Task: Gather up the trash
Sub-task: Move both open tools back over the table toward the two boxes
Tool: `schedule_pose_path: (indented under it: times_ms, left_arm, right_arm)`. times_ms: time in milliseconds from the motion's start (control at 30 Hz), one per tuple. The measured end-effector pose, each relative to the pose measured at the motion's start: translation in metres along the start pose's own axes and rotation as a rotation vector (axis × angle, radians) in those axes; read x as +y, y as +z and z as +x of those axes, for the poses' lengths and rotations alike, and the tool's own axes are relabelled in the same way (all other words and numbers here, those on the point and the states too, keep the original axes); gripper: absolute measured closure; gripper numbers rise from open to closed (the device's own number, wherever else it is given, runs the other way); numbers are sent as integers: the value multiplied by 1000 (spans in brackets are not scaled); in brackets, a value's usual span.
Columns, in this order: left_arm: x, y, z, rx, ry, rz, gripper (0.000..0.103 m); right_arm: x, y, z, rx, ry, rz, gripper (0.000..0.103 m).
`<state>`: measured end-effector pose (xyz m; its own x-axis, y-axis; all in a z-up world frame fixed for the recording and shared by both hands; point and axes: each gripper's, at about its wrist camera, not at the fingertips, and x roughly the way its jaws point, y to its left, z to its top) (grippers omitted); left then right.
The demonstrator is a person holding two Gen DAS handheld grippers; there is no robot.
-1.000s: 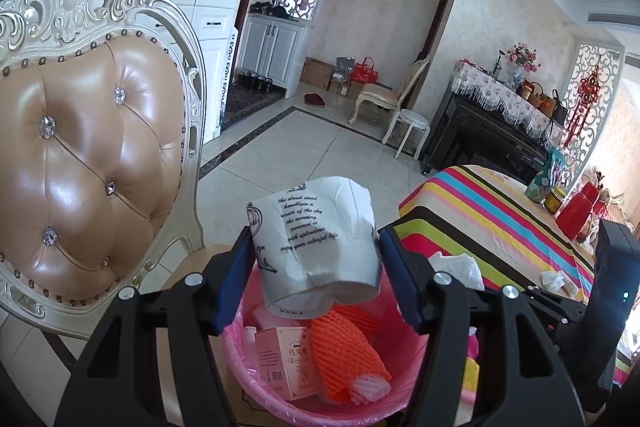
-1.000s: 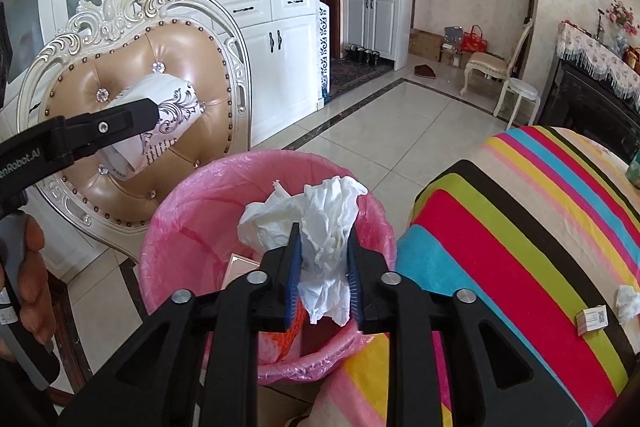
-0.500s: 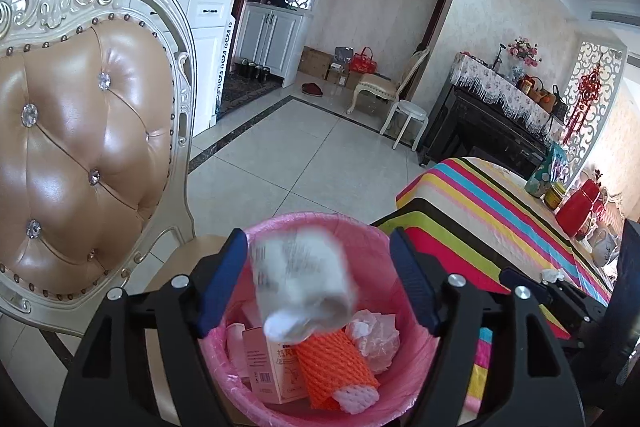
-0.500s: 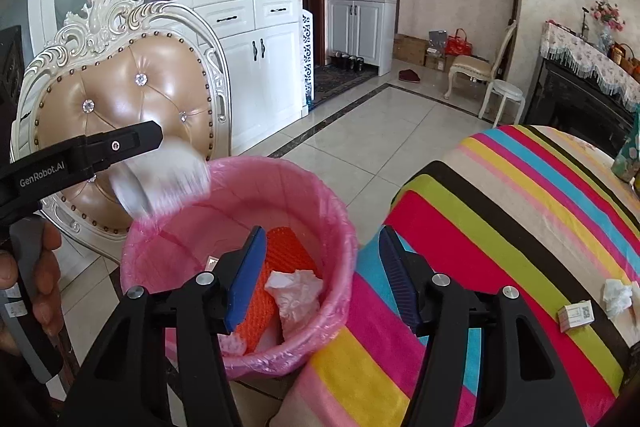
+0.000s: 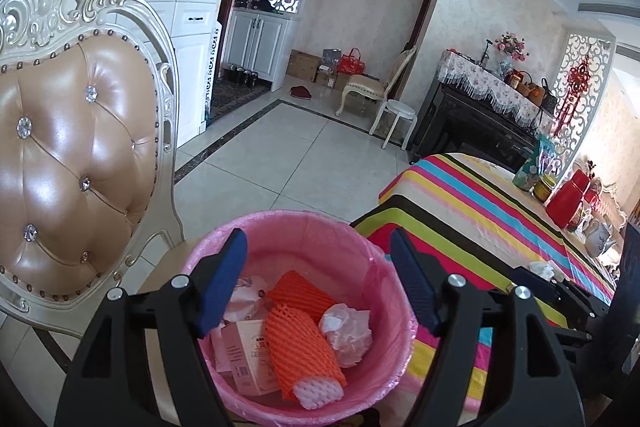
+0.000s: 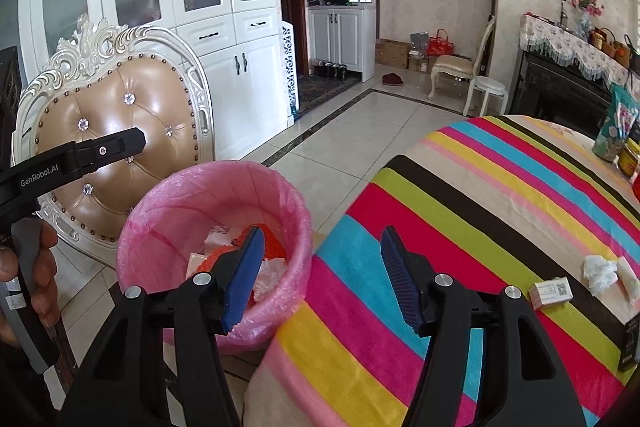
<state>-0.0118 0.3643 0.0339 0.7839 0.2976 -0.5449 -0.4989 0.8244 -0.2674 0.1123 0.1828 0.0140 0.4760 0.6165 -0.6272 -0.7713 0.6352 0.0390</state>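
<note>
Your left gripper (image 5: 318, 283) hung directly over the pink-lined bin (image 5: 372, 259), jaws spread wide with nothing between them. Your right gripper (image 6: 322, 269) sat at the bin's near-right edge, half over its rim and half over the striped tablecloth (image 6: 500, 195); its jaws had just been opening and they too held nothing.

Inside the bin, straight below the left gripper's blue pads, lay the collected trash: an orange foam net sleeve (image 5: 300, 347) with a white foam end, a second orange net piece (image 5: 298, 289) behind it, a small pink-and-white box (image 5: 248, 359) to the sleeve's left, a crumpled white tissue (image 5: 346, 331) to its right, and some pale wrapping against the bin's far-left wall, too jumbled to name.

Trash not yet in the bin was still on the tablecloth, well away from the bin toward the far right: a crumpled tissue (image 6: 598, 271) and, just beside it on the bin side, a small box with a printed code (image 6: 552, 293). Both lay right of the right gripper and apart from its pads.

Behind the bin, on the side away from the table, stood the tufted chair (image 6: 116, 143), and your hand (image 6: 36, 279) on the left gripper's handle showed below that chair in the right wrist view
</note>
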Motion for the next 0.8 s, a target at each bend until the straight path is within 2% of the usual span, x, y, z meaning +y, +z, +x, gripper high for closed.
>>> schedule_pose_path:
  times_ms: [367, 800]
  left_arm:
    - [-57, -13, 5, 19, -74, 53, 32]
    - [-137, -29, 25, 56, -167, 141, 32]
  right_arm:
    - [-67, -26, -40, -24, -100, 74, 40]
    - [-164, -62, -93, -64, -262, 172, 37]
